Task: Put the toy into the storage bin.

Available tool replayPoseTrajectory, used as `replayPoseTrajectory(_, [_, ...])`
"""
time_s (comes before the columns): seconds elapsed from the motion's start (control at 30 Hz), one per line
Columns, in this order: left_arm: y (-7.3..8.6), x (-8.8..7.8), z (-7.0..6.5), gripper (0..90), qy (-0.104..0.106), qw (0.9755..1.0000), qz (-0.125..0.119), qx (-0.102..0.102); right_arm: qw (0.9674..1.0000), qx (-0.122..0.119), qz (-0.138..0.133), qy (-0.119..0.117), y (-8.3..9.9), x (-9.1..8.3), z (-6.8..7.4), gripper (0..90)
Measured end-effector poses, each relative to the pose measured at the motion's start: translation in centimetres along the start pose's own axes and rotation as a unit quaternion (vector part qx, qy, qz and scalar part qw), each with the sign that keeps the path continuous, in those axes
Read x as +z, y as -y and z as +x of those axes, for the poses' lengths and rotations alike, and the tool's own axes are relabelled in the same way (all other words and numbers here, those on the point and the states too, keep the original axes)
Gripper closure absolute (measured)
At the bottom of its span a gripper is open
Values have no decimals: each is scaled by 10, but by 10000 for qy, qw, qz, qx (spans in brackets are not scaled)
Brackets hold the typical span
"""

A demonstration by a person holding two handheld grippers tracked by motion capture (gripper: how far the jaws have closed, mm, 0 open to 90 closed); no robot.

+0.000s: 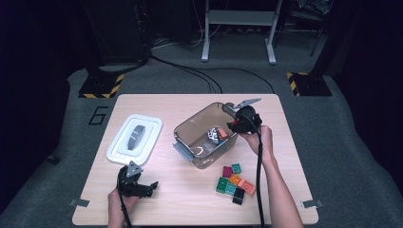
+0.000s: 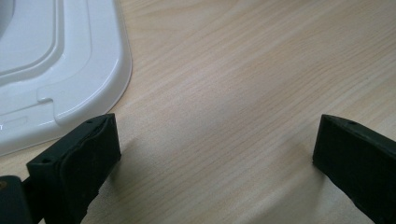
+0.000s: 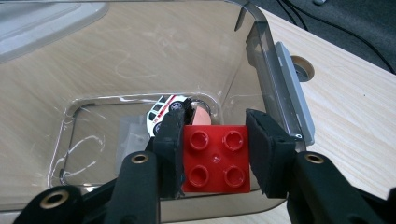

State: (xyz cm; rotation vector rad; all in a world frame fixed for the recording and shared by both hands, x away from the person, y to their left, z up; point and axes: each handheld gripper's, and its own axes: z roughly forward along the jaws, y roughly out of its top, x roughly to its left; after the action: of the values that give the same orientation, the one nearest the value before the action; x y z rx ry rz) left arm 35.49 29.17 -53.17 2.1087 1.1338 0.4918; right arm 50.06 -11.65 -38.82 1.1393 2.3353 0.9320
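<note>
Right claw (image 3: 215, 156) clamped on red 2x2 brick (image 3: 215, 159), hovering w/ it inside clear bin (image 3: 275, 74), over the floor. Toy car (image 3: 163, 112) + orange block (image 3: 201, 115) just beyond claw tips. Left claw (image 2: 215, 154) wide apart, nothing btwn jaws, low over bench (image 2: 243, 70), white lid (image 2: 60, 60) just beside its left jaw.

A white lid (image 1: 134, 139) lies flat on the left part of the table (image 1: 190, 199), well apart from the loose blocks (image 1: 235, 183) at the right front. On the floor behind the table run black cables (image 1: 204, 76), between two yellow-black striped bases (image 1: 100, 85).
</note>
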Motion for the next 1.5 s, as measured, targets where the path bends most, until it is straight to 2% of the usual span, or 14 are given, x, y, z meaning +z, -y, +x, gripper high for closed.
replayPoseTrajectory(0.07, [0, 0, 0, 7, 0, 10000, -1, -1, 9999, -89, 40, 22, -1, 0, 1, 585])
replayPoseTrajectory(0.1, [0, 0, 0, 7, 1, 10000, 1, 2, 9995, -305, 77, 34, -1, 1, 1, 583])
replayPoseTrajectory(0.13, [0, 0, 0, 7, 1, 10000, 1, 0, 9992, -365, 122, 63, -2, 2, 3, 581])
replayPoseTrajectory(0.27, [0, 0, 0, 7, 0, 10000, 0, 1, 9987, -469, 177, 90, -2, 4, 6, 519])
replayPoseTrajectory(0.37, [0, 0, 0, 7, 0, 10000, 0, 2, 9990, -367, 242, 92, -2, 1, 7, 476])
replayPoseTrajectory(0.43, [0, 0, 0, 7, 0, 10000, 0, -1, 9992, -389, 82, 71, -2, -1, 6, 450])
replayPoseTrajectory(0.47, [0, 0, 0, 7, 0, 10000, 0, 0, 9996, -284, 58, 65, -2, -3, 7, 429])
replayPoseTrajectory(0.67, [0, 0, 0, 7, 0, 10000, -1, 1, 9997, -21, -253, -10, 3, -18, 3, 281])
replayPoseTrajectory(0.8, [0, 0, 0, 7, 0, 10000, 0, -1, 9993, 138, -341, -24, 10, -29, 3, 212])
replayPoseTrajectory(0.87, [0, 0, 0, 7, -1, 10000, 0, -1, 9992, 89, -401, -6, 15, -34, 3, 195])
replayPoseTrajectory(0.97, [0, 0, 0, 7, -1, 10000, 0, 0, 9989, 159, -430, 7, 24, -42, 3, 170])
replayPoseTrajectory(1.13, [0, 0, 0, 7, -1, 10000, 1, 1, 9988, 301, -388, 29, 44, -49, 2, 140])
replayPoseTrajectory(1.17, [0, 0, 0, 7, -2, 10000, 0, 0, 9986, 394, -359, 17, 49, -50, 2, 138])
replayPoseTrajectory(1.5, [0, 0, 0, 7, -1, 10000, 0, 0, 9986, 523, -53, -44, 95, -46, 4, 114])
